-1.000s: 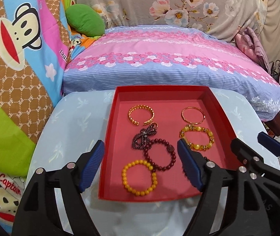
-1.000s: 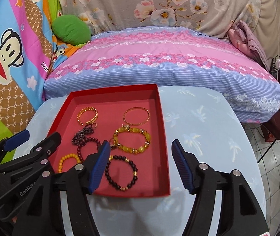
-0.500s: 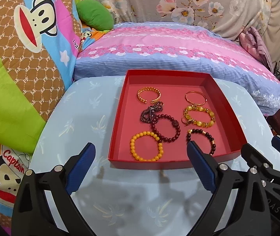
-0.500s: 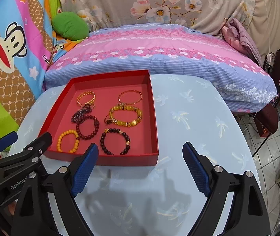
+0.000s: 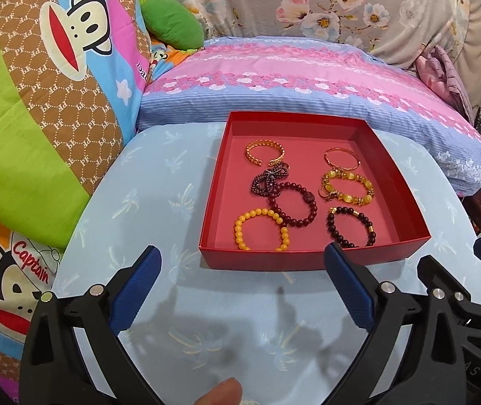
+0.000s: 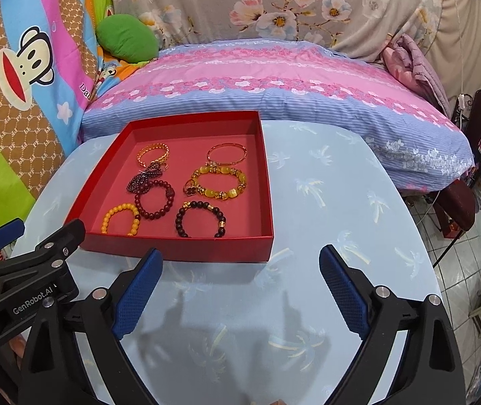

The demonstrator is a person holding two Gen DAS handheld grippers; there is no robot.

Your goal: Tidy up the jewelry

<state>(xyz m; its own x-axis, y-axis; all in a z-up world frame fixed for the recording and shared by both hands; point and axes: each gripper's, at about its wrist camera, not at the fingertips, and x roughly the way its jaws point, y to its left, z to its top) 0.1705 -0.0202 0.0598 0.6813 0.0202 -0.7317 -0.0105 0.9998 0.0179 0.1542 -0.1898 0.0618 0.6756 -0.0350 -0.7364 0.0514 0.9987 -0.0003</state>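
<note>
Bracelets lie in two columns inside a shallow red tray (image 5: 311, 259) that sits on a round table (image 5: 159, 175) with a pale blue palm-print cloth. In the left column, from far to near, are a gold open cuff (image 5: 264, 153), a tangled dark purple bead strand (image 5: 270, 179), a dark red bead bracelet (image 5: 296, 203) and a yellow bead bracelet (image 5: 261, 229). In the right column are a thin gold bangle (image 5: 342, 159), a chunky amber bracelet (image 5: 347, 187) and a black bead bracelet (image 5: 351, 226).

Both tools hover over the bare cloth near the tray's near wall, holding nothing. The left gripper (image 5: 242, 290) has its blue pads spread wide, and the right gripper (image 6: 240, 292) is spread just as wide. A pink and blue striped pillow (image 5: 308, 84) lies behind the table.
</note>
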